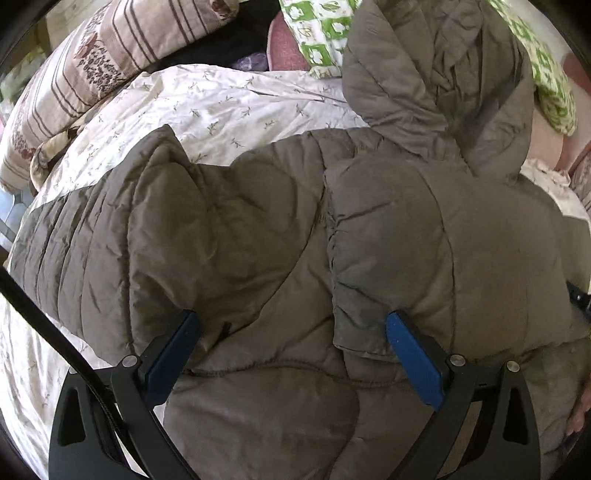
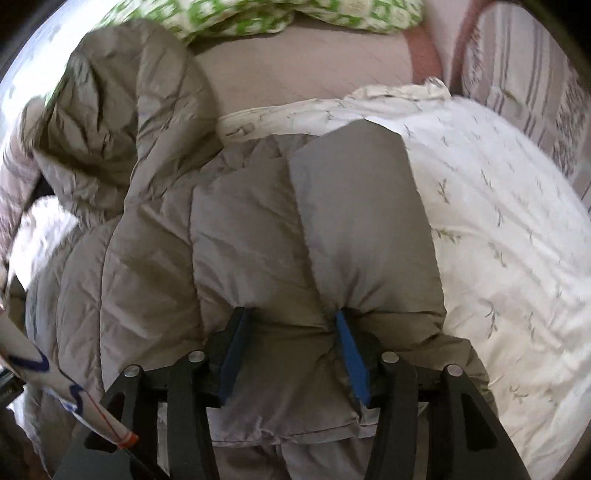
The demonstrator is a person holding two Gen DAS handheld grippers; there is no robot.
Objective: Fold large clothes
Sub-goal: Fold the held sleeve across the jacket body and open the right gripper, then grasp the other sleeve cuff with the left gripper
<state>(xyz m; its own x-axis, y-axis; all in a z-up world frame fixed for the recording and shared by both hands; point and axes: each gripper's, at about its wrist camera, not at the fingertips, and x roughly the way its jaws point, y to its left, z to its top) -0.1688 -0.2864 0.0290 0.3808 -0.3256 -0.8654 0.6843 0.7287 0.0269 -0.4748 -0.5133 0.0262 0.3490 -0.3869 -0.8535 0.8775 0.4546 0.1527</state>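
The right gripper (image 2: 291, 314) is pinched onto a bunched edge of the grey puffer jacket (image 2: 236, 229); the left gripper (image 1: 291, 321) stands wide apart, pads pressing its quilting. It looks mid-fold: the next move calls for carrying that edge across. The jacket sprawls over the floral duvet (image 1: 221, 107), hood (image 1: 436, 74) toward the pillows (image 1: 92, 74). No containers visible.

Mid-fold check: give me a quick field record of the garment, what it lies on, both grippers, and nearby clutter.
garment: grey-brown puffer jacket, hooded, spread out flat
hood: hood lies at the far end
surface: white floral bedspread
left gripper: left gripper open wide, fingers resting on the jacket, nothing pinched
right gripper: right gripper shut on a puffed fold of the jacket
clutter: striped pillow; green patterned cloth beyond the hood
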